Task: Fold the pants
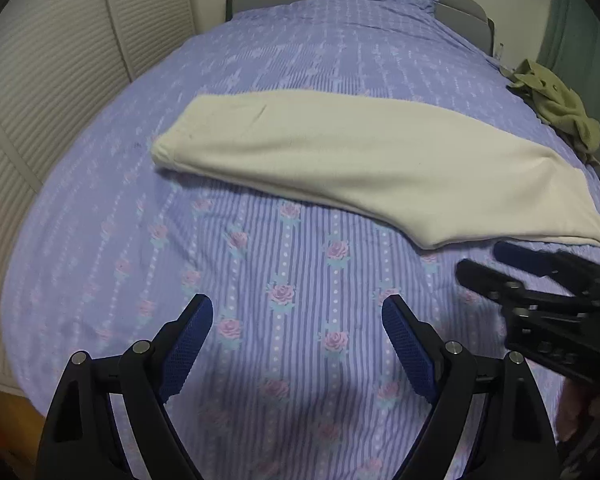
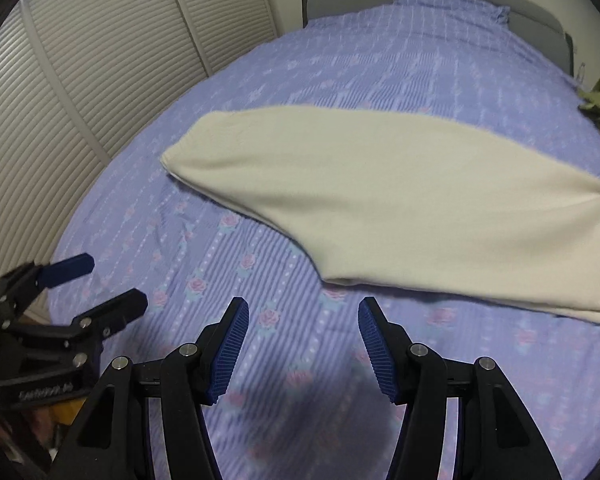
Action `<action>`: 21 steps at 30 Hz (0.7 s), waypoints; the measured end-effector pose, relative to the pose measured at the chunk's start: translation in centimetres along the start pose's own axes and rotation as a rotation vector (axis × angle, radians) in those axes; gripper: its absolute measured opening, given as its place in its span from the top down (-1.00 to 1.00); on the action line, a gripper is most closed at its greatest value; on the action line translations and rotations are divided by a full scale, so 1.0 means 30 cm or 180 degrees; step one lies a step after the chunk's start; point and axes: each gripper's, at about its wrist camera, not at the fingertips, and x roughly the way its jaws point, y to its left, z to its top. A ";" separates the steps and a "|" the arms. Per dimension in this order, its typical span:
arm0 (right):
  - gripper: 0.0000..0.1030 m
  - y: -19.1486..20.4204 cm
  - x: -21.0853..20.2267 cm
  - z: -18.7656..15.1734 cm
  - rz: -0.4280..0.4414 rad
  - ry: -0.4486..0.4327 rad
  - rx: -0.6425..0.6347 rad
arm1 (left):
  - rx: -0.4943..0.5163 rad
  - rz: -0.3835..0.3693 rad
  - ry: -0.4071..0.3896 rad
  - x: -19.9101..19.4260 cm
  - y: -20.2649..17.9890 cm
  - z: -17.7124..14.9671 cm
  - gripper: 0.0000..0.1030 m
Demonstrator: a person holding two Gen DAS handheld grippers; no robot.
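The pants (image 1: pixel 340 156) lie across the middle of the bed (image 1: pixel 300 320), a long cream band running from the centre left of my left view to its right edge, and they fill the centre and right of my right view too (image 2: pixel 400 204). As far as I can judge, they are already folded in half lengthwise, one leg laid over the other: I see a single narrow end at the left, which I take for the cuffs, and a wider end at the right, toward the waist, with a doubled edge along the lower side. So I would say the first fold is done and the crosswise folds are left, bringing one end over to the other, perhaps twice, to make a compact stack. The cloth looks smooth, with only a faint crease near the narrow end. My left claw (image 1: pixel 298 344) is spread wide with nothing between its blue pads, over bare floral sheet at the bottom of the frame, apart from the fabric. My right claw (image 2: pixel 304 348) is also parted and empty, less wide, just below the lower edge of the pants, not touching them. Each claw shows in the other's view, at the lower right and lower left. An olive-green cloth (image 1: pixel 560 108) sits crumpled at the bed's upper right edge, well apart from the pants.
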 end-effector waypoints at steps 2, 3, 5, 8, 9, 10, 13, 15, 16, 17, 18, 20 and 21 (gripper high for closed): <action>-0.12 -0.008 0.069 -0.010 -0.0014 0.0015 -0.0008 | -0.0039 0.0013 -0.0018 0.037 -0.002 -0.018 -0.69; -0.11 -0.010 0.100 -0.013 -0.0007 0.0024 -0.0016 | -0.0062 0.0006 -0.0033 0.052 -0.002 -0.027 -0.69; -0.11 -0.019 0.146 -0.017 -0.0006 0.0014 -0.0054 | -0.0109 0.0020 -0.0054 0.085 -0.008 -0.044 -0.69; -0.11 -0.019 0.184 -0.005 -0.0022 -0.0001 -0.0167 | -0.0195 0.0020 -0.0063 0.111 -0.005 -0.052 -0.69; -0.11 -0.019 0.188 0.003 -0.0028 -0.0011 -0.0200 | -0.0226 0.0005 -0.0064 0.113 -0.004 -0.053 -0.69; -0.11 -0.022 0.189 0.015 -0.0010 -0.0035 -0.0219 | -0.0254 0.0002 -0.0057 0.116 -0.003 -0.053 -0.69; -0.11 -0.028 0.163 0.061 0.0013 -0.0165 -0.0272 | -0.0321 0.0017 -0.0077 0.113 0.000 -0.049 -0.69; -0.11 -0.025 0.153 0.088 -0.0015 -0.0262 -0.0366 | -0.0379 0.0023 -0.0088 0.110 0.001 -0.043 -0.69; -0.11 -0.028 0.164 0.096 -0.0017 -0.0248 -0.0384 | -0.0392 0.0022 -0.0089 0.112 0.004 -0.040 -0.69; -0.11 -0.035 0.179 0.100 -0.0006 -0.0203 -0.0377 | -0.0402 0.0026 -0.0092 0.113 0.004 -0.035 -0.69; -0.11 -0.043 0.198 0.101 0.0029 -0.0152 -0.0354 | -0.0401 0.0036 -0.0095 0.114 0.004 -0.030 -0.69; -0.11 -0.056 0.222 0.091 0.0049 -0.0072 -0.0340 | -0.0391 0.0056 -0.0107 0.111 0.004 -0.023 -0.69; -0.09 -0.059 0.230 0.081 0.0061 -0.0024 -0.0347 | -0.0384 0.0066 -0.0111 0.108 0.003 -0.021 -0.69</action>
